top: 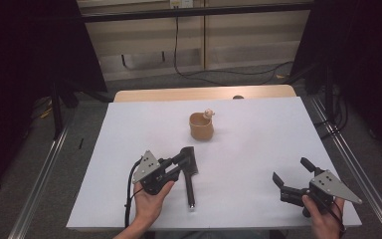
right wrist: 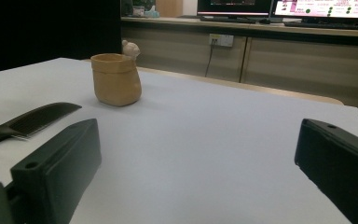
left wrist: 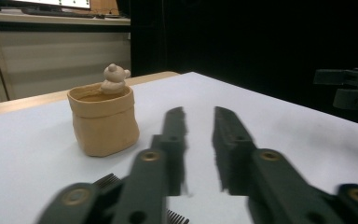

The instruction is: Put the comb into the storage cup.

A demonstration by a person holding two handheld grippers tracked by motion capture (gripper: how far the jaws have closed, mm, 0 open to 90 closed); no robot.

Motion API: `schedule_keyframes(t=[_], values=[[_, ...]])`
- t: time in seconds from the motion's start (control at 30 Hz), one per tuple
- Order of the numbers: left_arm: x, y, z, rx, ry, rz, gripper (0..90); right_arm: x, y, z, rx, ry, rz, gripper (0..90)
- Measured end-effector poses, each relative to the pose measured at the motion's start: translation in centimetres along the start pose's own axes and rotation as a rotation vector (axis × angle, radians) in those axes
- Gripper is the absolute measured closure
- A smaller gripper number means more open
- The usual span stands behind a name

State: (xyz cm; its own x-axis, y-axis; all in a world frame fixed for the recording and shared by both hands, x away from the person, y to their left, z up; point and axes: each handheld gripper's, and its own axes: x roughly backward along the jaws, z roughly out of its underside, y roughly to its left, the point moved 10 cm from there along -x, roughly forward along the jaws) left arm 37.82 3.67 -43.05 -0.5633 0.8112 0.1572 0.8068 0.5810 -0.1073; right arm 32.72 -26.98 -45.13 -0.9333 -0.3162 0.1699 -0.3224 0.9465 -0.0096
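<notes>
High view: comb flat beside pot, untouched — left gripper narrowly parted above it, right gripper wide, empty; task judged unstarted.

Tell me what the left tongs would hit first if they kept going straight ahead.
Probably nothing: the left tongs aim past the right side of the tan pot, over bare white table. Depth is unclear, though.
</notes>
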Motion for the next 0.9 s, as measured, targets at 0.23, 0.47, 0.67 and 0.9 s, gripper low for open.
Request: schedule_keyframes(t=[0.23, 0.47, 0.67, 0.9], values=[[0.0, -0.6, 0.6, 0.007, 0.064, 0.048, 90.0, 0.1, 0.0, 0.0, 0.0, -0.002, 0.001, 0.0], [-0.5, -1.4, 1.9, 0.004, 0.183, 0.067, 90.0, 0.1, -0.1, 0.1, 0.006, 0.006, 0.011, 0.0], [-1.1, -1.4, 3.0, 0.037, 0.264, 0.072, 90.0, 0.1, -0.1, 0.0, 0.009, 0.005, 0.006, 0.0], [-1.8, -1.7, 4.2, 0.105, 0.345, 0.056, 90.0, 0.1, -0.1, 0.0, 0.014, 0.004, 0.007, 0.0]])
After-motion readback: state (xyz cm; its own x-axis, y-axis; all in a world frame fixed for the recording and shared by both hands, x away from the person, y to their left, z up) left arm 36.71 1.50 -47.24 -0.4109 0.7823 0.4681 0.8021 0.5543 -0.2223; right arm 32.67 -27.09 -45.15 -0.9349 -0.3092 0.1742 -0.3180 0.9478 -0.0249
